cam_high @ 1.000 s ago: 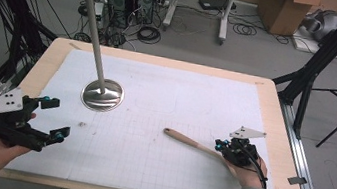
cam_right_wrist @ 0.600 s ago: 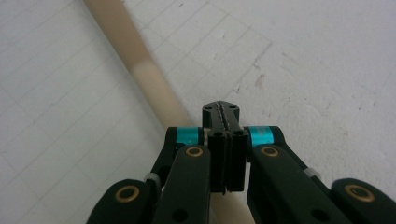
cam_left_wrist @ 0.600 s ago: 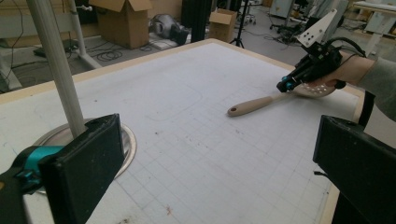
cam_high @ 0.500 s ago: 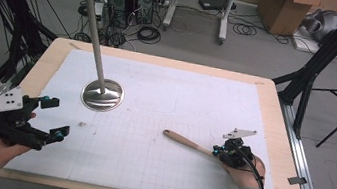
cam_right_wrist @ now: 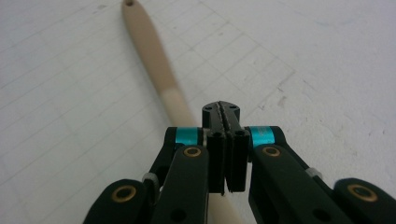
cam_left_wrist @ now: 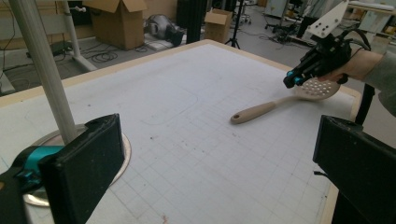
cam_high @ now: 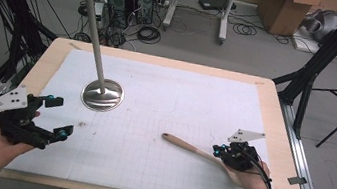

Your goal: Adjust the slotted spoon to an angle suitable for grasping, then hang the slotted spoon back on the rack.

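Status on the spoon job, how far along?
Done: nothing visibly. The spoon lies flat on the mat, apart from the stand.
In hand: right gripper is shut low over the spoon's head end, handle running out beneath it; a grip can't be confirmed. Left gripper is open, empty.
Left: probably the whole lift and move.

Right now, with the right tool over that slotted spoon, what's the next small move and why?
Probably open the right tool first. Its jaws are pressed together above the slotted spoon, which lies flat on the table with its handle running beneath them. Shut jaws cannot close around anything, so open them, then lower over the handle. The left tool sits open, far off.
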Tool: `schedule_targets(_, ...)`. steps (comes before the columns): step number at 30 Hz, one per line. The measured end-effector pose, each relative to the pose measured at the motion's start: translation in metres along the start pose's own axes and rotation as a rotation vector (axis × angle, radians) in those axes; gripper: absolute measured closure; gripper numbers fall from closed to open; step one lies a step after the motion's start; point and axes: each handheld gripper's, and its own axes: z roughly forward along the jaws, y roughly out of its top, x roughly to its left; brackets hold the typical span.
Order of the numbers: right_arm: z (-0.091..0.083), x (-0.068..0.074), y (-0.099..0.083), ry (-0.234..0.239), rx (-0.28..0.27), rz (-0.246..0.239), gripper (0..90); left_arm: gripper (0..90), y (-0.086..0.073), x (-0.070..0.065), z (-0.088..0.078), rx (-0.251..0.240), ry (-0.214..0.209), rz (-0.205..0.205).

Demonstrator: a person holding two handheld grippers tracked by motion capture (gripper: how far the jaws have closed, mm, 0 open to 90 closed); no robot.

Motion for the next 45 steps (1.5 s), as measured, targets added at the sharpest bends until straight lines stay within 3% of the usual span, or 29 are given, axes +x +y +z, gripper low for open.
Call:
schedule_targets(2,-0.003,0.000,-0.001,0.050,-0.009,-0.048,77.1,2.4,0.000,-0.001,0.000,0.002,0.002,-0.001)
schedule_targets(6,-0.008,-0.004,-0.003,0.085,-0.028,-0.134,65.0,2.4,-0.001,-0.001,0.001,0.005,0.001,0.001)
schedule_targets(10,-0.016,-0.008,-0.004,0.106,-0.066,-0.147,50.3,2.4,-0.001,-0.001,0.001,0.003,0.001,-0.001)
schedule_targets(18,-0.022,-0.015,-0.003,0.157,-0.118,-0.110,14.9,2.4,-0.001,-0.001,0.002,0.009,0.000,-0.005)
schedule_targets(25,-0.023,-0.013,-0.002,0.188,-0.124,-0.147,11.1,2.4,-0.001,-0.001,0.002,0.007,0.000,-0.004)
schedule_targets(45,-0.009,-0.010,0.001,0.241,-0.006,-0.215,14.4,2.4,-0.001,-0.002,0.004,0.013,-0.003,-0.003)
